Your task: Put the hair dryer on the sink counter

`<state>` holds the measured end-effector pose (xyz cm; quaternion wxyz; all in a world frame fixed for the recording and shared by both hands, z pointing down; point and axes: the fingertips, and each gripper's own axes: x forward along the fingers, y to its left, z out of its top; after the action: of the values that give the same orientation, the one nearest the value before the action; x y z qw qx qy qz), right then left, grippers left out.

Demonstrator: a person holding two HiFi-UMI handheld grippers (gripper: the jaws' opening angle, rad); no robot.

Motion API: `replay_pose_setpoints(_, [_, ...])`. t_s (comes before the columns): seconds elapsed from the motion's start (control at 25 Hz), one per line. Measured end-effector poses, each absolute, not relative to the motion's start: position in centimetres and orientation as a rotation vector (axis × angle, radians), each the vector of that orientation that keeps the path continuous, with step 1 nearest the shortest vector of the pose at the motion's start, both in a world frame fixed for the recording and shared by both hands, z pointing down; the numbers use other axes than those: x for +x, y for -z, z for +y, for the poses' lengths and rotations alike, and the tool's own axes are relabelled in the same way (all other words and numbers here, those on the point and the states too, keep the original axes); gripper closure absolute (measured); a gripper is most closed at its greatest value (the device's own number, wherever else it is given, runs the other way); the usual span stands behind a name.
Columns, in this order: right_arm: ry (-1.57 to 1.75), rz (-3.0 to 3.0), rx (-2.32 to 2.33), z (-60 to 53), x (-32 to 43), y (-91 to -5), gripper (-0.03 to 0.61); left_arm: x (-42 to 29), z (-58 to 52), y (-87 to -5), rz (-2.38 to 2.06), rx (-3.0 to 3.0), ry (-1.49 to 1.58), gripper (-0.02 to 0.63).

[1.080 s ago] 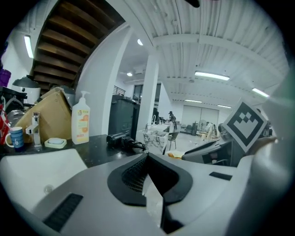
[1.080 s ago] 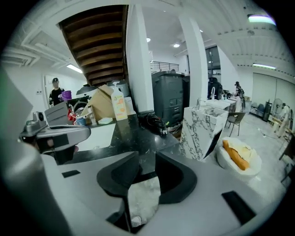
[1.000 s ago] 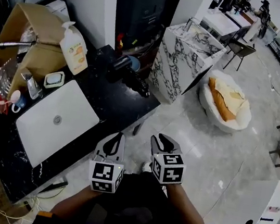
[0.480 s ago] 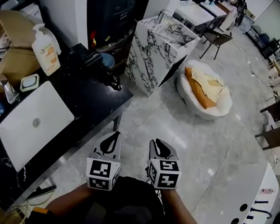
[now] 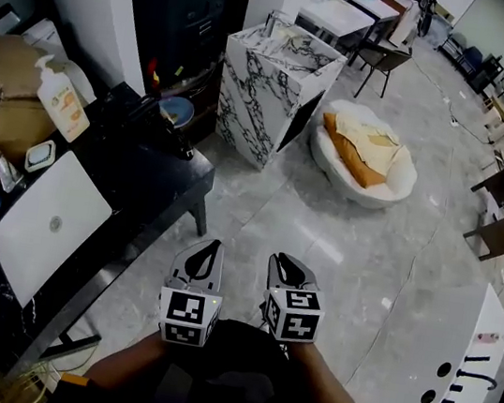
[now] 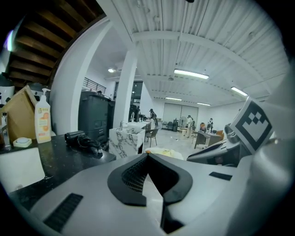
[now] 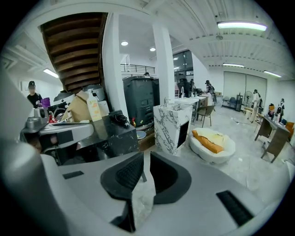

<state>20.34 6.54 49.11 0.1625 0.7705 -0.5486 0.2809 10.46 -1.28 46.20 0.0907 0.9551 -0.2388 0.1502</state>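
Note:
The black hair dryer lies with its cord on the far end of the black counter. It also shows in the left gripper view, hair dryer, and small in the right gripper view, hair dryer. Both grippers hang side by side over the grey floor, well short of the counter and to its right. My left gripper has its tips together, empty, as the left gripper view confirms. My right gripper is closing: a thin gap remains at the right gripper, with nothing between the jaws.
On the counter stand a shut white laptop, a soap bottle and a brown paper bag. A marble pedestal and a white pet bed are on the floor ahead. A white curved desk lies to the right.
The head view has swung, so the counter and dryer slid left and the pedestal and pet bed came nearer the middle. Both grippers kept their place low in the view.

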Motion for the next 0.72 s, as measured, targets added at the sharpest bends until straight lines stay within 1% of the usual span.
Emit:
replay_pose_setpoints(0.12, [-0.808,-1.602,2.187,7.0,20.6,-49.2,0.526,11.1,-0.2,-46.5,-0.725,2.836,-0.47,0.604])
replay_pose_setpoints(0.32, [-0.815,-1.641,2.191,7.8,21.4,-49.5,0.56,11.4,0.6,-46.6,-0.772,2.826,-0.496,0.604])
replay_pose_setpoints(0.72, [-0.843,-1.704,2.158,8.9,21.8,-49.8,0.563,12.1,2.3,-46.6,-0.802,2.823,-0.523,0.604])
